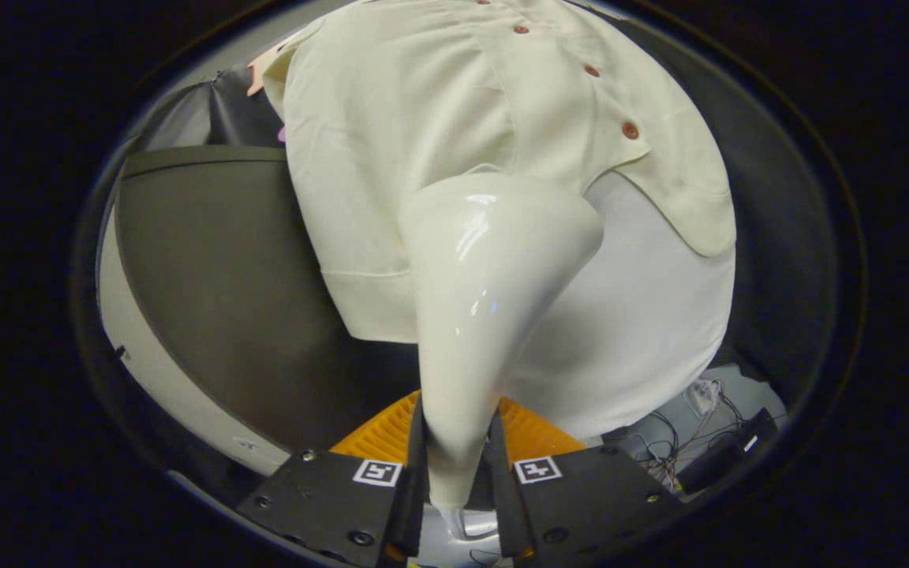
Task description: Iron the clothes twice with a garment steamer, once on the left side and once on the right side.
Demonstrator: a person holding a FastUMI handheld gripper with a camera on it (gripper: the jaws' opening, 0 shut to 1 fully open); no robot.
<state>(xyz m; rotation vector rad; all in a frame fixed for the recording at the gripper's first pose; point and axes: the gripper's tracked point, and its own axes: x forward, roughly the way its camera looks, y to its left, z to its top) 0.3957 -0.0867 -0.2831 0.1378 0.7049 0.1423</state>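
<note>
A glossy white garment steamer rises from between my fingers, narrow at the handle and widening to a head that presses against the hanging clothes. My gripper is shut on the steamer's handle, one finger on each side. A cream button-up shirt with reddish-brown buttons hangs ahead. The steamer head lies on its lower part, left of the button row. A white under-layer shows beneath the shirt's right flap.
A dark grey table top with a pale edge curves on the left, behind and beside the shirt. Cables and a black device lie on the floor to the lower right. Dark booth cloth hangs on the right.
</note>
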